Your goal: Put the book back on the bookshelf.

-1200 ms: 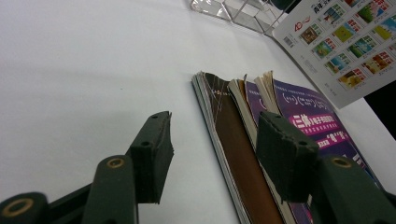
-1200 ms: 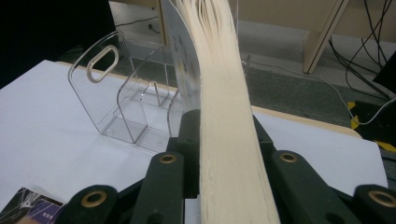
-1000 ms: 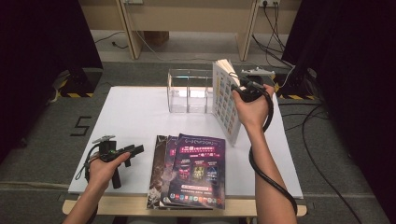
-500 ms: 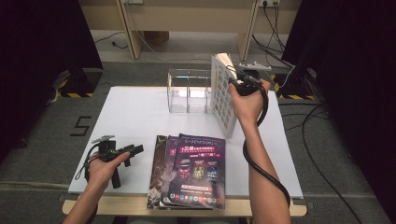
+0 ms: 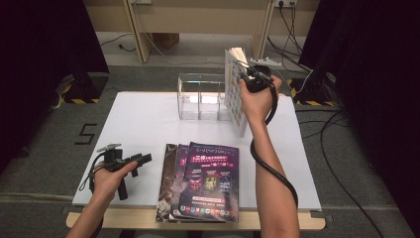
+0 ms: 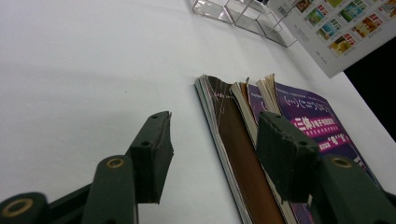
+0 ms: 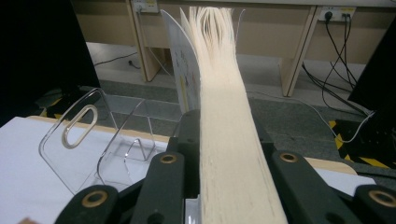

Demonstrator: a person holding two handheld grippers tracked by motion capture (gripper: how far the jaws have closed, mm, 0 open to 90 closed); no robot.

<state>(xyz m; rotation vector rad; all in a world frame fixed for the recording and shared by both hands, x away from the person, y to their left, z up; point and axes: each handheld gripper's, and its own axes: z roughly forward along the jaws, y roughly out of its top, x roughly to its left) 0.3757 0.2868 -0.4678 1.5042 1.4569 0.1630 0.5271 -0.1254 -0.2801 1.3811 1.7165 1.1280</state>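
Right gripper (image 5: pixel 247 74): raised above the far right part of the counter (image 5: pixel 143 124), held in the right hand (image 5: pixel 257 96); fingers (image 7: pixel 184 135) clamped on the page edge of a thick magazine (image 5: pixel 235 94); in the right gripper view the cream page block (image 7: pixel 224 116) runs up between the two fingers, its pages fanning apart at the top.

Held magazine: upright, clear of the counter, its cover of small coloured picture tiles facing the person's left; positioned just beside the right end of the clear acrylic rack (image 5: pixel 200 96), partly in front of it in the high view; whether it touches the rack cannot be told.

Clear acrylic rack: standing at the far middle of the white counter; upright dividers form several compartments; one divider with an oval cut-out (image 7: pixel 74 126) visible in the right gripper view.

Magazine stack (image 5: pixel 203 183): three lying flat at the near edge of the counter, overlapped and fanned; top one purple with printed text, a dark brown one at the left of the stack.

Left gripper (image 5: pixel 143 158): low over the near left of the counter, in the left hand (image 5: pixel 111 176); fingers (image 6: pixel 152 154) apart, nothing between them; pointed toward the left edge of the stack, just short of it.
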